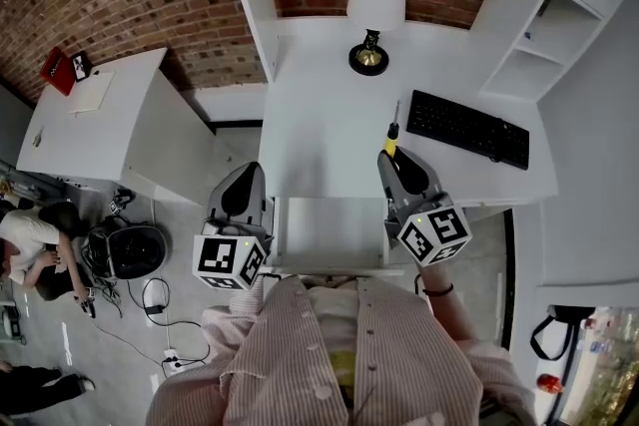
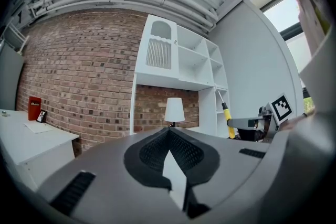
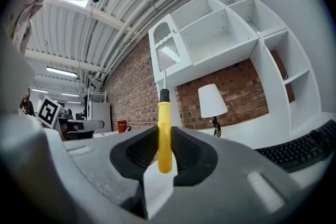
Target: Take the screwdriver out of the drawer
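Right gripper (image 1: 387, 160): clamped on the handle of the yellow-handled screwdriver with a black collar and slim metal shaft (image 1: 393, 130). The pads grip the handle at its mid-length, probably so that the tool cannot pivot.
Screwdriver position: out of the drawer, held above the front of the white desk (image 1: 319, 115), with the shaft pointing away from the person.
Screwdriver attitude: upright between the pads in the right gripper view, with the butt end showing below them.
Left gripper (image 2: 168, 132): jaws together and empty, held level at the left of the drawer, well apart from the tool. It appears to be on standby.
White pull-out drawer (image 1: 329, 229): open under the desk edge, with nothing visible inside.
Task status: judged as extraction complete. Setting the tool down remains.
Set-down hazards: black keyboard (image 1: 467, 128) and white-shaded table lamp (image 1: 374, 5) on the desk. Bare surface lies between them.
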The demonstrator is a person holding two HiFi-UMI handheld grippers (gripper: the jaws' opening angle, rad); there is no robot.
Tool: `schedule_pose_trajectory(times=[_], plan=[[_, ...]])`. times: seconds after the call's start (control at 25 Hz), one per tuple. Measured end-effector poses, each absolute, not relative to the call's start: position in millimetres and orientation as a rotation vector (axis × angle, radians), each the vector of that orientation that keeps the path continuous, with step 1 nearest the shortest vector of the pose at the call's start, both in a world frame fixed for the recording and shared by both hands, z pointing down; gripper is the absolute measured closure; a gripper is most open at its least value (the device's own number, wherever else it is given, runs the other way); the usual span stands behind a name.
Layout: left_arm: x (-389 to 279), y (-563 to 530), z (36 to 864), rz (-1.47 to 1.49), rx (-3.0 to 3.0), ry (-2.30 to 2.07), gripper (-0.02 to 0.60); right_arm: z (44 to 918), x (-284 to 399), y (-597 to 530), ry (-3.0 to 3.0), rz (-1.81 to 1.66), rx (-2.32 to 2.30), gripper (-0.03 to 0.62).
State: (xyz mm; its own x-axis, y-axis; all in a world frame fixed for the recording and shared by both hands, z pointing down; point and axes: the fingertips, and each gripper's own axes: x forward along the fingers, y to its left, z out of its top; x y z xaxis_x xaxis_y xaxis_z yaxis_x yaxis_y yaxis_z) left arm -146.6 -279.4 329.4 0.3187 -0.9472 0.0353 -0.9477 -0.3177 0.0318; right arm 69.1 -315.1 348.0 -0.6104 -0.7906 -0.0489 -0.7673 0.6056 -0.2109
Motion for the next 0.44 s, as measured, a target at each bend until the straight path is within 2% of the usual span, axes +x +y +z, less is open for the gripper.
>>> schedule_pose_trajectory(times=[0.44], plan=[[-152.6,-273.3,337.2,0.033,2.488,-1.809,0.583,353.1,66.8,-309.9,2.700,-0.260,-1.332,0.516]])
